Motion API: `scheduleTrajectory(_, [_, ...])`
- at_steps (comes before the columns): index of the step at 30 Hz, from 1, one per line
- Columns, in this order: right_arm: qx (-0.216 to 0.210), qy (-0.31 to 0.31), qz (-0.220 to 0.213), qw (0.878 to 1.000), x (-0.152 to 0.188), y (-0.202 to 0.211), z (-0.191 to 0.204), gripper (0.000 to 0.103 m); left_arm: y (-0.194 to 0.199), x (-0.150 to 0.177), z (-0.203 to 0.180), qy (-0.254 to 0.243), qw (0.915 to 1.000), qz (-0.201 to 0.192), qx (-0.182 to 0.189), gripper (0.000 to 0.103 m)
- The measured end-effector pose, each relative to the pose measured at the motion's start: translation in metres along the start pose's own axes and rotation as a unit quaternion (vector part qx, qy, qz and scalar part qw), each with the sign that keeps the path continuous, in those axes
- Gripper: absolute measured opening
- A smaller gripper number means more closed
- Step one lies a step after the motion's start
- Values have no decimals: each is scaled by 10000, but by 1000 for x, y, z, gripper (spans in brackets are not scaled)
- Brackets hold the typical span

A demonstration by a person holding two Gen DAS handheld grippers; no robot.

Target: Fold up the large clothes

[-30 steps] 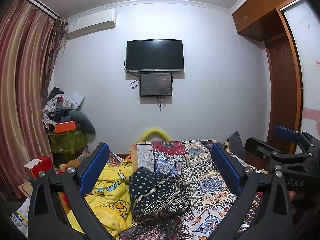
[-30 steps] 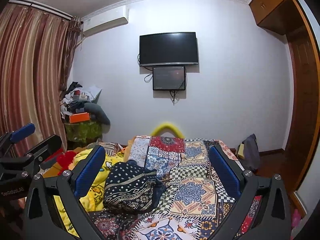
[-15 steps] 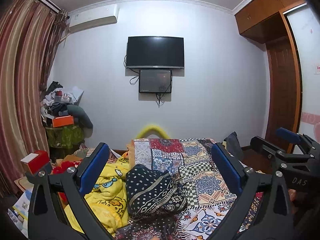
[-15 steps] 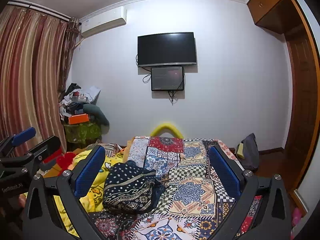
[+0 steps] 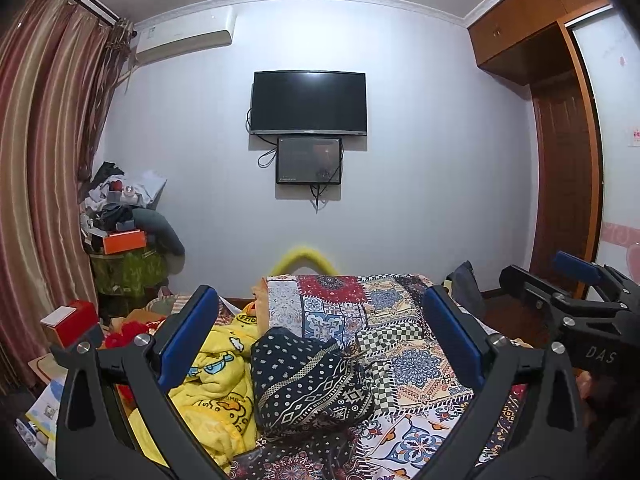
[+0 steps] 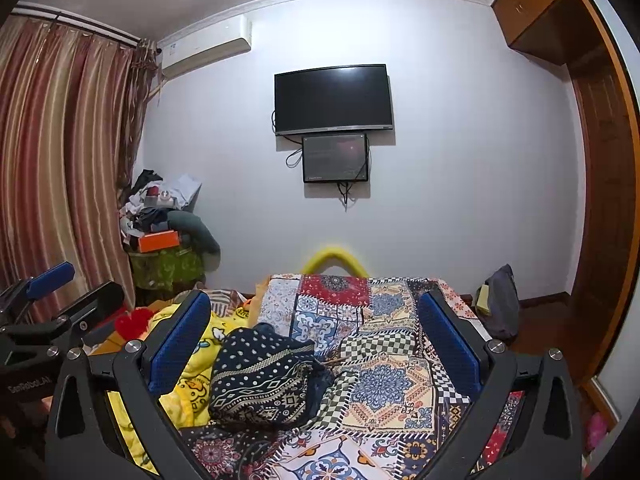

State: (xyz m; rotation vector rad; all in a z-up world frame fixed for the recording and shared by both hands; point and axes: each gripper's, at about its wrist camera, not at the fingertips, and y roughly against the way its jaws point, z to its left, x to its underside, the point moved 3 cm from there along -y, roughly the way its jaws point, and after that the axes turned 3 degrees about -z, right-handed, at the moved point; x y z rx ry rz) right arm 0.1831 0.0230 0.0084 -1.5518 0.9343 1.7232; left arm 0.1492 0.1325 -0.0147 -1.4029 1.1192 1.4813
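A crumpled dark navy garment with white dots and geometric bands [image 5: 308, 384] lies bunched on a bed with a patchwork cover [image 5: 384, 332]; it also shows in the right wrist view [image 6: 260, 376]. My left gripper [image 5: 320, 340] is open and empty, held above the bed's near end with the garment between its blue pads. My right gripper [image 6: 316, 344] is open and empty too, at the same height. Each gripper shows at the edge of the other's view: the right one [image 5: 576, 304] and the left one [image 6: 48, 312].
A yellow cartoon blanket [image 5: 212, 380] lies left of the garment. A cluttered stand with an orange box [image 5: 124, 240] stands in the far left corner by striped curtains [image 5: 44, 184]. A TV [image 5: 308, 102] hangs on the far wall. A wooden wardrobe [image 6: 600, 184] and a grey bag [image 6: 500, 300] are on the right.
Both views have tilted up slightly, so the bed and garment sit a little lower in frame. Both grippers stay open and empty.
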Motion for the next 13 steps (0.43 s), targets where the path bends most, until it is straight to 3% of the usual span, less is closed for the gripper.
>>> scheduleTrajectory(13, [14,66,21,10000,2,0,4,103,-1,1,5,104,9999,90,32,103])
